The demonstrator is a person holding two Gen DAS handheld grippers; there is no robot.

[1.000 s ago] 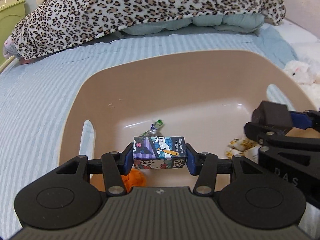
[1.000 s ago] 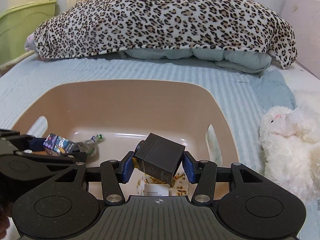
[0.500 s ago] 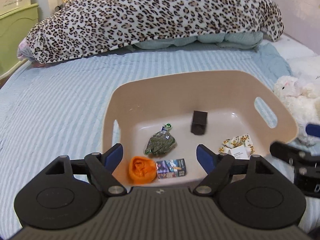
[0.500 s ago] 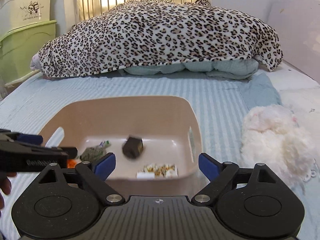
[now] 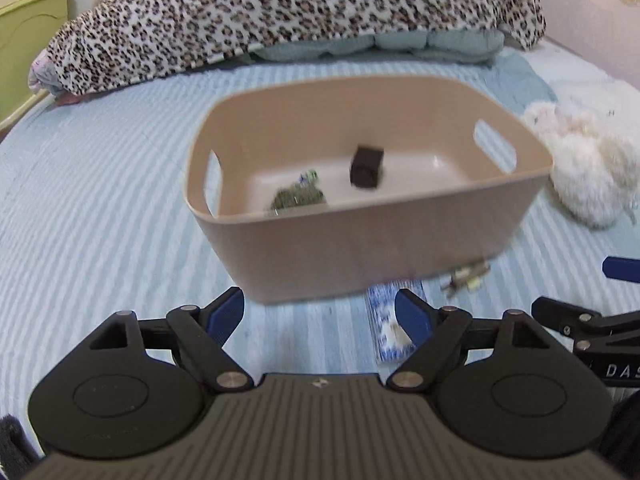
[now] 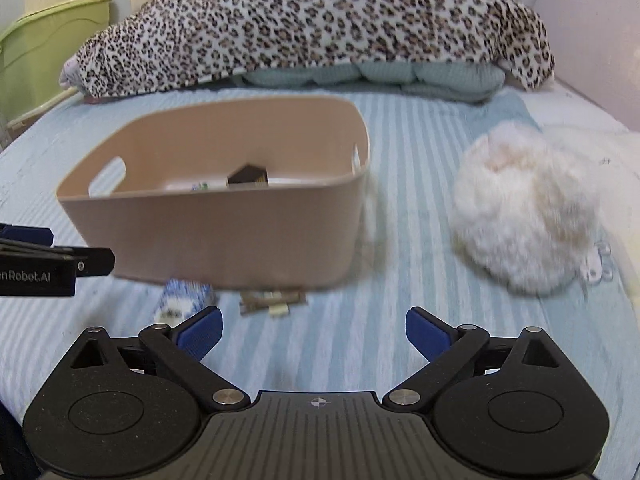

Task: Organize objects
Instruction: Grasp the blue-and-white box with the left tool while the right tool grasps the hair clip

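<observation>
Tongs on both sides stood wide apart and gripped nothing: the left gripper (image 5: 319,314) and right gripper (image 6: 314,330) hung level over the striped bedspread (image 5: 100,200), near side of the beige basket (image 5: 384,240). A blue packet (image 6: 182,300) and brown wrapper (image 6: 272,300) lay between grippers and basket. Inside sat a dark box (image 5: 366,168) and green bag (image 5: 296,200); a white plush toy (image 6: 528,212) lay right, a leopard blanket (image 6: 312,24) far.
</observation>
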